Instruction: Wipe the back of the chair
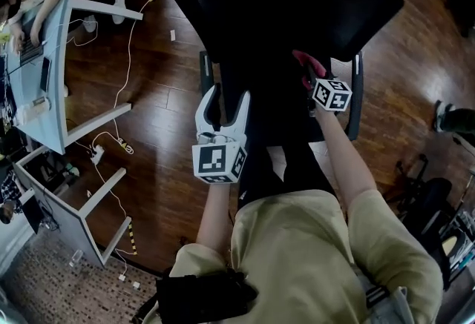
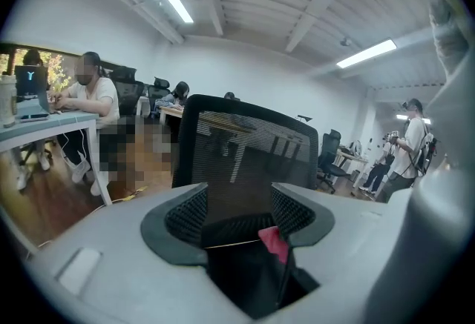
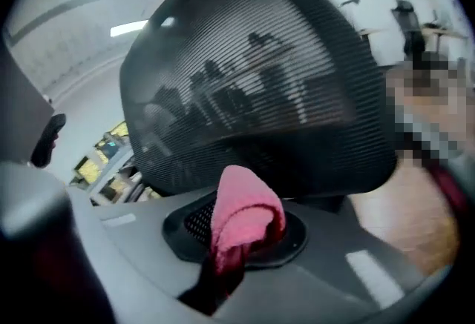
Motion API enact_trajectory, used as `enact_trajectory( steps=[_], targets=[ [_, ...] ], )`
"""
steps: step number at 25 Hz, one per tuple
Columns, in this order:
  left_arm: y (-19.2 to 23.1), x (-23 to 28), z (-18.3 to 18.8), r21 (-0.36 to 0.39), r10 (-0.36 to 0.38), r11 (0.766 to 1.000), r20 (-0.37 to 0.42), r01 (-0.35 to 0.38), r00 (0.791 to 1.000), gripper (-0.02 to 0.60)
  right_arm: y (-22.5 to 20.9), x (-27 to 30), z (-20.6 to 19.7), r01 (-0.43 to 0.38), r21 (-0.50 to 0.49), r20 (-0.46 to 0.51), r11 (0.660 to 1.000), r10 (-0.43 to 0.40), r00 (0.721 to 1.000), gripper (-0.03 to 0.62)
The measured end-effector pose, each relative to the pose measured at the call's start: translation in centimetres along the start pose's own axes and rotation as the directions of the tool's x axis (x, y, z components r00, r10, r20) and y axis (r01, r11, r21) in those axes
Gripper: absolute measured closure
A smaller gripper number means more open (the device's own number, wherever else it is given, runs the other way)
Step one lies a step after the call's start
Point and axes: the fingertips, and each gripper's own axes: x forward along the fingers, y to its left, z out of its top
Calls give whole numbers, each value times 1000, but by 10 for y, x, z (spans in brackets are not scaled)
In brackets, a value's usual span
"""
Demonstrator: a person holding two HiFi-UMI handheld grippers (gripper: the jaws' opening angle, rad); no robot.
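A person stood behind a black mesh office chair (image 1: 297, 11), holding a pink cloth (image 3: 245, 215) clamped in the closed jaws of the right gripper (image 1: 306, 76) close to the chair's back, apparently ready to wipe it. The left gripper (image 1: 225, 98), jaws spread and gripping nothing, hovered by the back's left side, seemingly to steady it.
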Motion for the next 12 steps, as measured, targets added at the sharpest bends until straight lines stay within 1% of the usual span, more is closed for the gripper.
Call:
enact_trajectory(
  steps=[1, 2, 3, 4, 5, 6, 7, 8, 10, 12],
  targets=[
    [4, -1, -2, -6, 8, 1000, -4, -8, 1000, 334, 37, 20, -11, -107, -16, -42, 994, 106, 993, 551],
    [9, -3, -6, -9, 15, 1000, -13, -16, 1000, 334, 79, 40, -24, -217, -29, -89, 976, 214, 973, 551],
    [14, -6, -10, -5, 23, 1000, -24, -23, 999, 334, 120, 56, -38, -317, -45, -138, 947, 308, 941, 551],
    [19, -10, -14, 1, 33, 999, -34, -33, 999, 335, 158, 71, -52, -396, -68, -186, 916, 378, 907, 551],
    [25, -14, -15, 7, 46, 999, -40, -45, 998, 334, 191, 84, -64, -451, -98, -231, 887, 420, 878, 551],
    [30, -19, -15, 10, 59, 998, -40, -59, 997, 334, 216, 97, -73, -481, -130, -268, 867, 436, 859, 551],
    [35, -23, -13, 10, 74, 997, -36, -73, 997, 334, 231, 110, -78, -488, -159, -292, 858, 431, 854, 551],
    [39, -26, -11, 9, 87, 996, -30, -87, 996, 334, 237, 122, -79, -473, -183, -297, 862, 411, 862, 551],
    [45, -30, -9, 2, 105, 994, -18, -105, 994, 334, 228, 138, -69, -408, -192, -254, 893, 356, 899, 551],
    [51, -32, -10, -2, 112, 994, -17, -112, 994, 336, 206, 140, -53, -350, -162, -200, 923, 316, 927, 551]
  ],
)
